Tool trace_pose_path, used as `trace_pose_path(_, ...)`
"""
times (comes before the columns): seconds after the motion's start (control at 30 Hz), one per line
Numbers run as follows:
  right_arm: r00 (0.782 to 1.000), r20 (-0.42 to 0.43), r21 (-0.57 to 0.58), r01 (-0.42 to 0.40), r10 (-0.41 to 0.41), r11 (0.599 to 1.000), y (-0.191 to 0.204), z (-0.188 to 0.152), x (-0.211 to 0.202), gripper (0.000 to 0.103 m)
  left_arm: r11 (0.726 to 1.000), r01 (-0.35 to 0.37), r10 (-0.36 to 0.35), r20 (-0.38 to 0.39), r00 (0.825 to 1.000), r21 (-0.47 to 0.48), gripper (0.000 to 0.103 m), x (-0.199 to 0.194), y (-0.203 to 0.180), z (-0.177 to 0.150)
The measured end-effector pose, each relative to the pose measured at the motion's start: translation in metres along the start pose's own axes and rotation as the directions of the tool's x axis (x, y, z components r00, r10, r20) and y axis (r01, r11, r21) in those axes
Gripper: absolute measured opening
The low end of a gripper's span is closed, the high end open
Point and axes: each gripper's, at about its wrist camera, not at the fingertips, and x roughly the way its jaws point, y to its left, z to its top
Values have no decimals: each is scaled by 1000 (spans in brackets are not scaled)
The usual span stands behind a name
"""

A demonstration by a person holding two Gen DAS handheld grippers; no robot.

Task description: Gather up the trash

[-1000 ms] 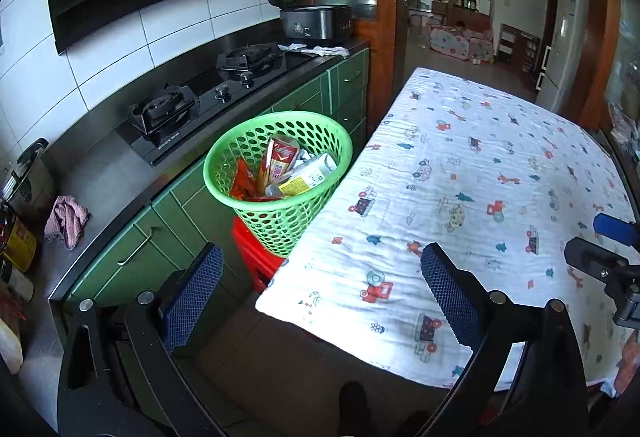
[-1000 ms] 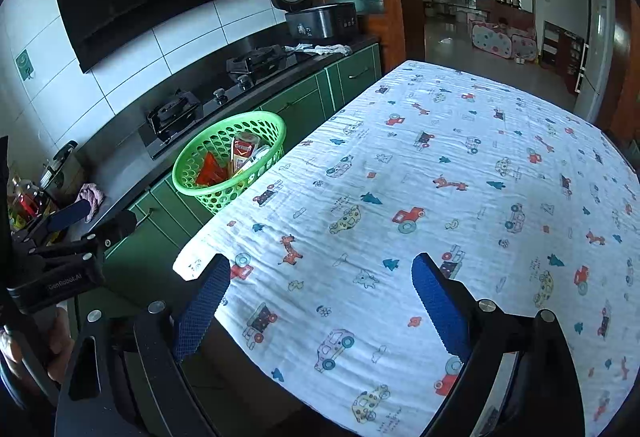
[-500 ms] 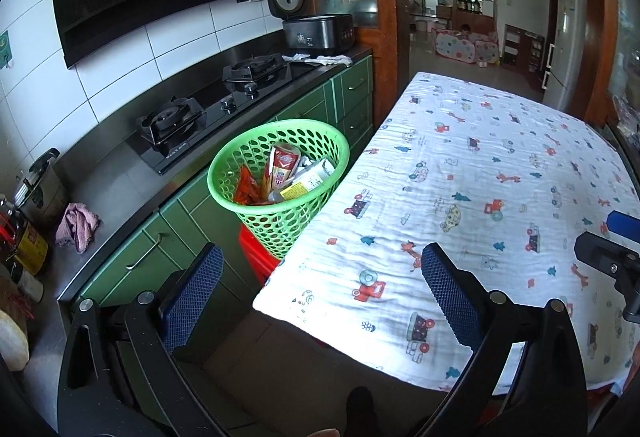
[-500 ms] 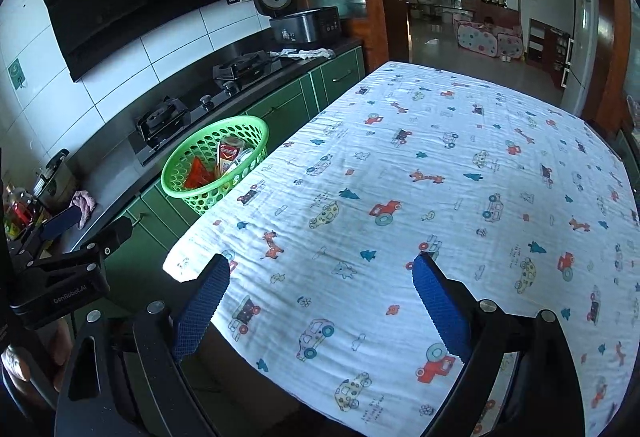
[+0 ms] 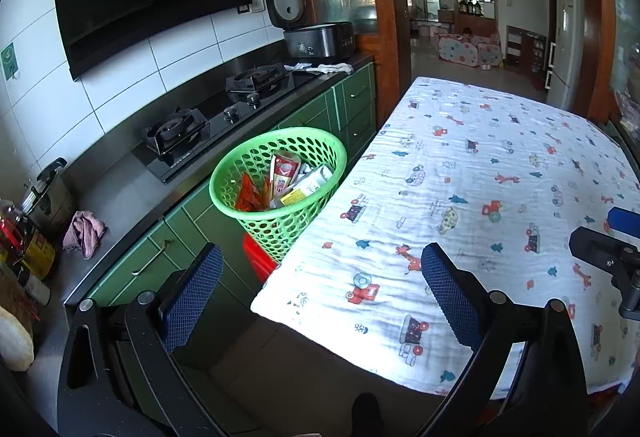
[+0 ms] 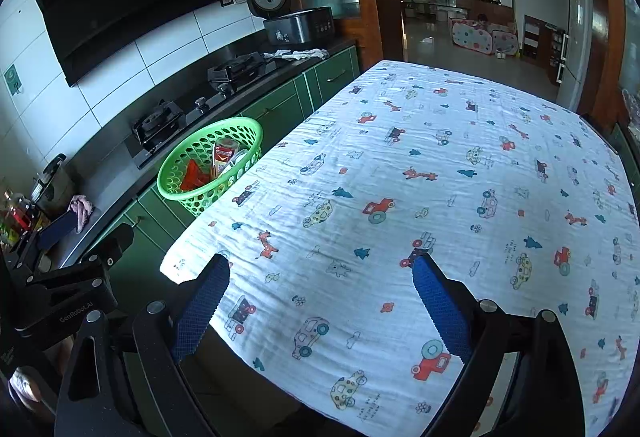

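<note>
1. The left gripper (image 5: 320, 285) hangs spread wide and empty above the near left corner of the table (image 5: 500, 173), half over the floor gap; the right gripper (image 6: 320, 289) is just as wide and empty over the near edge. With nothing pinched in either, the likeliest slip is a grab at a printed car or tree on the tablecloth (image 6: 420, 165), since the pattern could pass for scraps
2. A closing pinch on the cloth near that edge would bunch it and could drag it off the corner, as it looks like it only lies loose on the table
3. No loose trash shows on the cloth in either view, so I judge the collecting to be about finished; the risk is wasted reaching
4. The green basket (image 5: 280, 181) stands off the table's left edge on something red, just beside the edge, between the table and the green cabinets (image 5: 168, 241). The trash (image 5: 284, 177) is inside it, wrappers and a bottle poking up to the rim. A sideways swing of the left gripper could knock the perched basket over and spill it
5. The stove (image 5: 216, 121) lies beyond on the counter, well clear
</note>
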Motion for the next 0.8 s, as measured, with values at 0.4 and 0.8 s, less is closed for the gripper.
trace_pose_path(0.4,1000,3,3,-2,2,1000,1,-2,-1,90,1000,11,-11,7,1000,-10,98,-4,-4,1)
trace_pose_path(0.8,1000,7,1,-7,7,1000,7,-1,-3,91,999,-2,2,13,1000,-41,98,-5,6,5)
